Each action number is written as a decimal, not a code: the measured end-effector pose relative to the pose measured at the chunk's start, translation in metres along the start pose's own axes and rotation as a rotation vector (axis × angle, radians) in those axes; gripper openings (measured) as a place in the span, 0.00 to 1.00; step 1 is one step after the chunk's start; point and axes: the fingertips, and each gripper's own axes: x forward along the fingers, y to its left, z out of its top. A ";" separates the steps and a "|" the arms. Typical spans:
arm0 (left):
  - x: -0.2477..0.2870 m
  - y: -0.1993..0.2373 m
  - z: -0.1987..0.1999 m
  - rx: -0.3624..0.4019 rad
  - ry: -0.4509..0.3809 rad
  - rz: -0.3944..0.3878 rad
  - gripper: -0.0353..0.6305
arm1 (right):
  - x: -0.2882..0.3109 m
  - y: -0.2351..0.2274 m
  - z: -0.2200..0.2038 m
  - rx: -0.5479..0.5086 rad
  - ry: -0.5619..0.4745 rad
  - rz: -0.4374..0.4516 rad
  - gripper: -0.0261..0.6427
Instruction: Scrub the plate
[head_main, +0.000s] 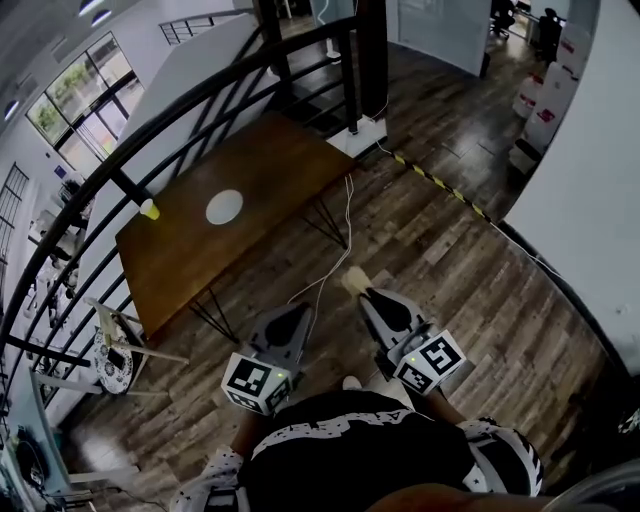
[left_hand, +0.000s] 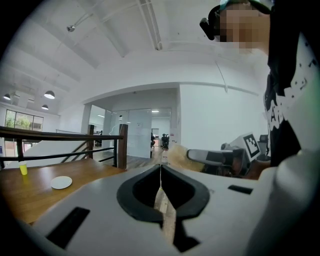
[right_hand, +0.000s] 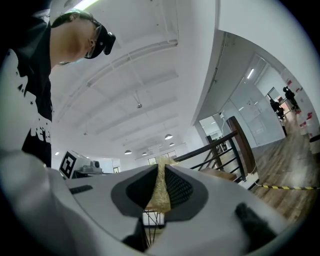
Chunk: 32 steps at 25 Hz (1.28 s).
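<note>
Standing well apart from the wooden table (head_main: 262, 165), I have both tools held low and close to the body, over the plank floor. The plate (head_main: 224, 207) lies flat on the far left part of the tabletop. A small yellow cup (head_main: 149, 209) sits near it on its left, and nothing touches either. My right gripper (head_main: 368, 296) is clamped on a tan, fibrous scrub pad (right_hand: 159, 189), which stands on edge between the jaws and pokes out past their tips. My left gripper (head_main: 293, 318) has its jaws drawn together with nothing between them; only a thin slit shows floor through it.

I judge that scrubbing has not begun and the step in hand is the approach. To do it well I would walk up to the near edge of the table first, so neither arm has to stretch. Then I would part the left jaws and pin the plate's rim, since a light plate on smooth wood will likely slide under rubbing. The pad should land with its broad face flat and work in small circles, clear of the cup.
</note>
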 end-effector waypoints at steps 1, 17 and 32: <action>0.000 -0.001 0.000 -0.001 0.005 0.002 0.07 | 0.000 -0.001 -0.001 -0.002 0.003 0.003 0.11; 0.019 0.038 -0.005 -0.046 -0.028 -0.082 0.07 | 0.033 -0.001 -0.008 -0.050 0.054 -0.062 0.11; 0.014 0.130 0.000 -0.072 -0.067 -0.098 0.07 | 0.123 0.019 -0.017 -0.083 0.073 -0.076 0.11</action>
